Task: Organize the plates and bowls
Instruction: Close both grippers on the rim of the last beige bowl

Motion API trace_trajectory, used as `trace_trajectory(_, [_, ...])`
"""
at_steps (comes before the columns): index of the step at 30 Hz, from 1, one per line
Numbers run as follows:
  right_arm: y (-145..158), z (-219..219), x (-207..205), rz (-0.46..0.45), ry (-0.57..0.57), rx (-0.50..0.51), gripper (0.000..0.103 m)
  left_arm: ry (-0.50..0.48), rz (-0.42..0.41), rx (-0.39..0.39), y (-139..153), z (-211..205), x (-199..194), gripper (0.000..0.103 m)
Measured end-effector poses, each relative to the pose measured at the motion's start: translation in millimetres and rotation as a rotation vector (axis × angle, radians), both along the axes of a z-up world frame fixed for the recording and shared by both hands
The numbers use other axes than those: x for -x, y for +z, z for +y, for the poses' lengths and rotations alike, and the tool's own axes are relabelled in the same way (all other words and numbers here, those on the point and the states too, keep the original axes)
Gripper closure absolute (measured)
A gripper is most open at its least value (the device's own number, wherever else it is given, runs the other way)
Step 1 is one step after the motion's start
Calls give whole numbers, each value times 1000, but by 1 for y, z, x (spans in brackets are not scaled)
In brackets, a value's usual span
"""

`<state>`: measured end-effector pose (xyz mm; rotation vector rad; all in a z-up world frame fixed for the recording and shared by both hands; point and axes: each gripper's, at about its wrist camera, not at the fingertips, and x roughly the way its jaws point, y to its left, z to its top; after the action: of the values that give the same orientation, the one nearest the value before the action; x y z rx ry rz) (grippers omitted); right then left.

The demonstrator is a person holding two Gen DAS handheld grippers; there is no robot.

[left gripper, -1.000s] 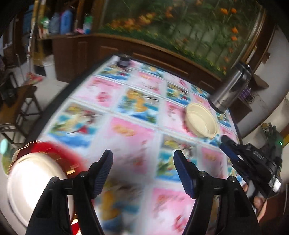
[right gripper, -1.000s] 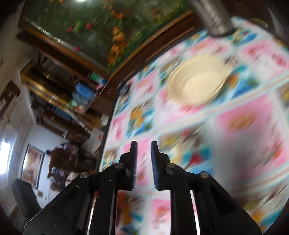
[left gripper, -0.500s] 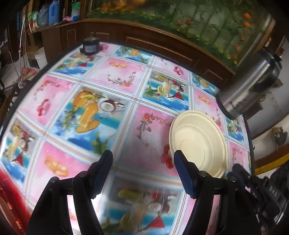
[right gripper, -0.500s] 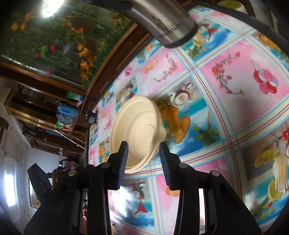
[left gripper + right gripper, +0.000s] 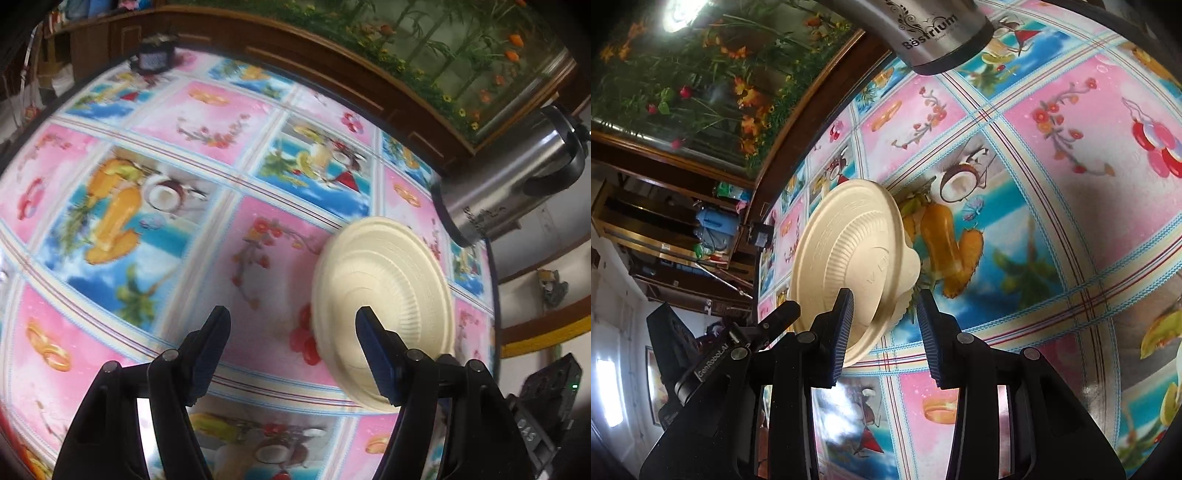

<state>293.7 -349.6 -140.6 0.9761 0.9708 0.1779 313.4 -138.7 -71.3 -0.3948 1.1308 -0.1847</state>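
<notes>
A cream ribbed bowl (image 5: 384,295) lies upside down on the patterned tablecloth (image 5: 166,206). My left gripper (image 5: 293,350) is open, and its right finger overlaps the bowl's near edge. In the right wrist view the same bowl (image 5: 849,251) sits just ahead of my right gripper (image 5: 884,332), which is open with the bowl's near rim between its fingers, not gripped. The left gripper's body (image 5: 713,354) shows at the left of that view.
A steel thermos flask (image 5: 509,177) stands just beyond the bowl, near the table's right edge; it also shows in the right wrist view (image 5: 923,33). A small dark jar (image 5: 153,55) sits at the far table edge. A wooden cabinet with a flower panel runs behind.
Both grippers have closed in on the cream bowl. The right gripper has opened wider. The red and white dish seen beside the left gripper a second ago has left the view.
</notes>
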Motion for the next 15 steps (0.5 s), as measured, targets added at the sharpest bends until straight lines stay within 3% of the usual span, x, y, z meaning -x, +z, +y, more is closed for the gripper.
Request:
trace_trajectory(7, [-8, 2, 1, 3, -31, 9, 67, -19, -14, -14, -6, -11, -3, 38])
trace_trajectory(8, [-9, 2, 1, 1, -36, 11, 67, -21, -23, -19, -5, -13, -3, 42])
trace_trajectory(10, [-9, 3, 1, -4, -32, 26, 68, -37, -31, -41, -6, -17, -3, 66])
trace_trajectory(12, [-9, 5, 1, -13, -32, 32, 68, -55, -20, -50, -9, -20, -3, 77])
trace_trajectory(15, [-7, 6, 1, -25, -35, 40, 76, -64, -37, -59, -8, -22, 0, 86])
